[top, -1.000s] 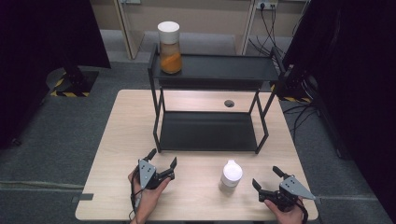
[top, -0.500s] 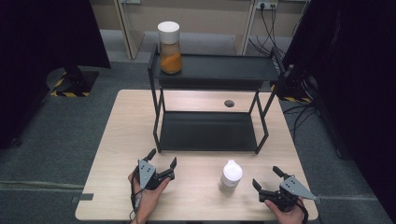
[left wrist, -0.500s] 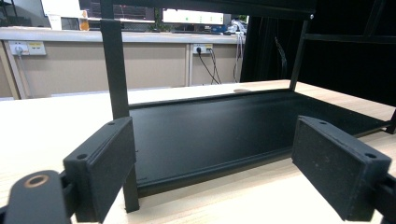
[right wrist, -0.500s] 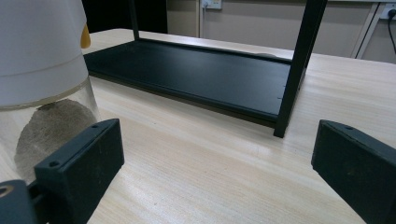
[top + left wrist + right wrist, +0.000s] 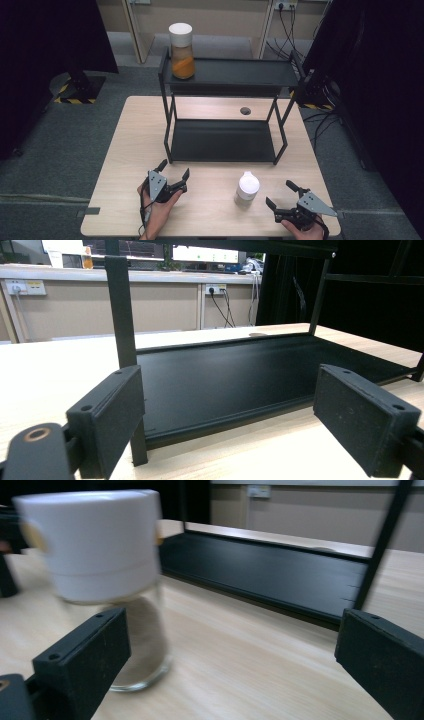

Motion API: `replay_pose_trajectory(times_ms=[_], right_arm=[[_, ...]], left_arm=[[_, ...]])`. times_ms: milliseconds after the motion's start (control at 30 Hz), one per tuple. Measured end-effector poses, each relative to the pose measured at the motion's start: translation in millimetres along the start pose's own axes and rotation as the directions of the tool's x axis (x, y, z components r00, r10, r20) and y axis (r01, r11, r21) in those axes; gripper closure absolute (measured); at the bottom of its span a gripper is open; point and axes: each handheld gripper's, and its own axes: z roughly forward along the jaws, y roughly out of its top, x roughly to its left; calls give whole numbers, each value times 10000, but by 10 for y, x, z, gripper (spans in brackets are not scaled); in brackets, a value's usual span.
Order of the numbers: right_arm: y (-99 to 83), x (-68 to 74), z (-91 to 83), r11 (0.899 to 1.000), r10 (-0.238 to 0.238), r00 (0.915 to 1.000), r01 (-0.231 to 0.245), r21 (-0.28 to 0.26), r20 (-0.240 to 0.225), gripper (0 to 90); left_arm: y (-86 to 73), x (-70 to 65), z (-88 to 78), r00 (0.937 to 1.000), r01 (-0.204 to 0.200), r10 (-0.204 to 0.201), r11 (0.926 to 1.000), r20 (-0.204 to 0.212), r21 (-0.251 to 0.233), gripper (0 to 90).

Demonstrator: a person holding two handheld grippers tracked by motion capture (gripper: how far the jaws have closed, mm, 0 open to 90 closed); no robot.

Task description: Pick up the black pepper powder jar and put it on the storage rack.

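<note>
A clear jar with a white lid (image 5: 248, 186) stands on the wooden table near its front edge. In the right gripper view the same jar (image 5: 107, 580) is close in front of the left jaw, a little blurred. My right gripper (image 5: 279, 193) sits just right of the jar, open and holding nothing (image 5: 230, 655). My left gripper (image 5: 174, 168) rests at the front left of the table, open and empty, and faces the black shelf's lower tray (image 5: 225, 375). A taller jar with orange contents and a white lid (image 5: 181, 50) stands on the shelf's top tier at its left end.
The black two-tier metal shelf (image 5: 235, 72) occupies the middle and back of the table (image 5: 135, 135); its lower tray (image 5: 222, 140) holds nothing. A round cable hole (image 5: 245, 110) lies behind it. Dark curtains and floor stands surround the table.
</note>
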Motion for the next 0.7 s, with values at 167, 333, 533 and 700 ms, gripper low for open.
replay_pose_trajectory(times_ms=[167,333,533,700], right_arm=[[41,49,11,9997,-163,9981,154,-164,-600,18],[106,104,58,9992,-340,9940,316,-239,-1042,20],[229,111,200,9983,-575,9881,552,-200,-1424,32],[324,112,355,9967,-811,9806,802,-122,-1783,58]], left_arm=[[5,13,3,10000,17,-17,10000,66,26,121],[10,10,6,10000,-33,32,10000,93,55,121],[6,9,5,9999,-49,48,10000,109,32,121],[1,13,3,10000,17,-17,10000,74,4,119]])
